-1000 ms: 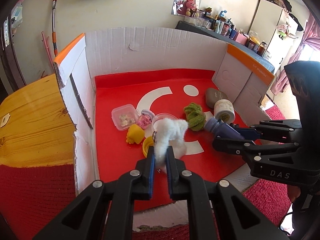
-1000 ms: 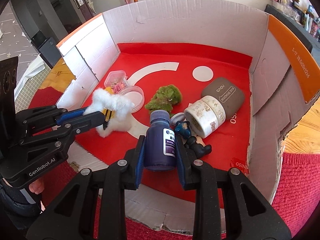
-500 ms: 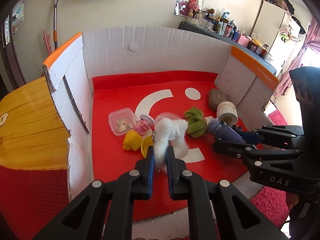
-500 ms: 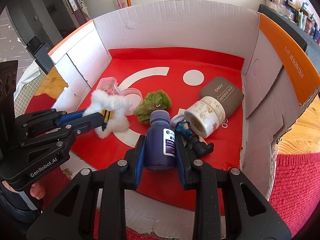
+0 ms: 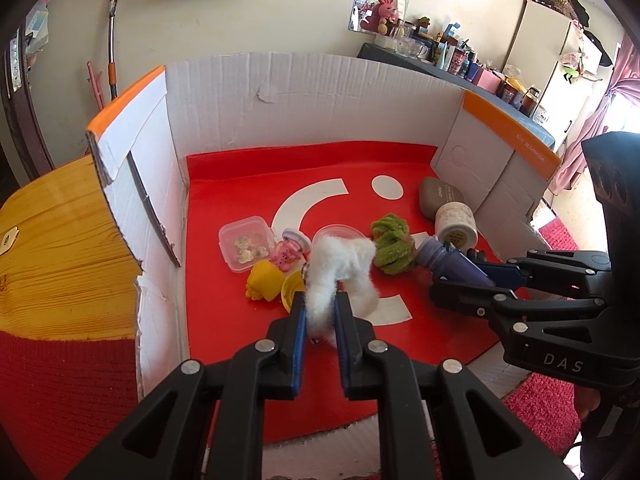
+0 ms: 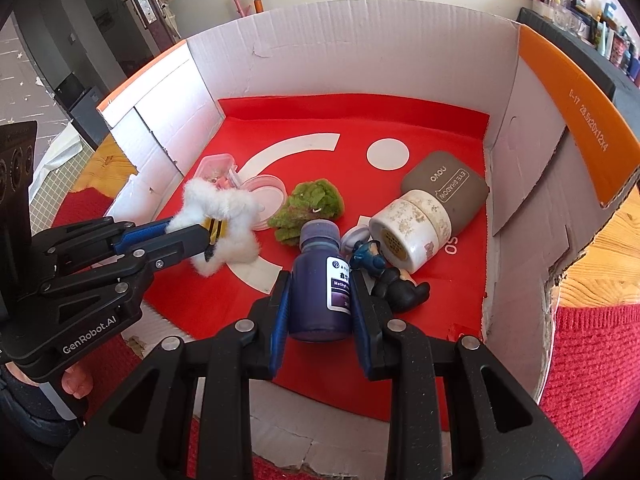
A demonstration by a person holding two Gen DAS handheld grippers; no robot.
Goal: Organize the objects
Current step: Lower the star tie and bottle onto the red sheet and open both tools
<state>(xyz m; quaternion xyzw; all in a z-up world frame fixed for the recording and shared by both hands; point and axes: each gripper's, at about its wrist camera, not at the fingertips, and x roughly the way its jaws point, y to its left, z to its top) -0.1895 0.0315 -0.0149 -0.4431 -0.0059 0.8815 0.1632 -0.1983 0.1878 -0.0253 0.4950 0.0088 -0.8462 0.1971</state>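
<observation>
My left gripper (image 5: 320, 300) is shut on a white fluffy star toy (image 5: 340, 268), held above the red floor of an open cardboard box (image 5: 296, 96); the toy also shows in the right wrist view (image 6: 224, 216). My right gripper (image 6: 320, 280) is shut on a dark purple bottle (image 6: 320, 280) with a white label, held near the box's front edge; in the left wrist view the bottle (image 5: 444, 260) points towards a green woolly lump (image 5: 392, 240).
On the red floor lie a clear lidded box (image 5: 246, 242), a pink item (image 5: 288, 254), a yellow toy (image 5: 264, 280), a white jar (image 6: 408, 228), a grey eyeshadow case (image 6: 444, 184) and a dark figurine (image 6: 396, 284). Cardboard walls surround three sides. Wooden table and red mat lie outside.
Both grippers have pulled back and up slightly from the box with their objects still held; the view of the box has widened.
</observation>
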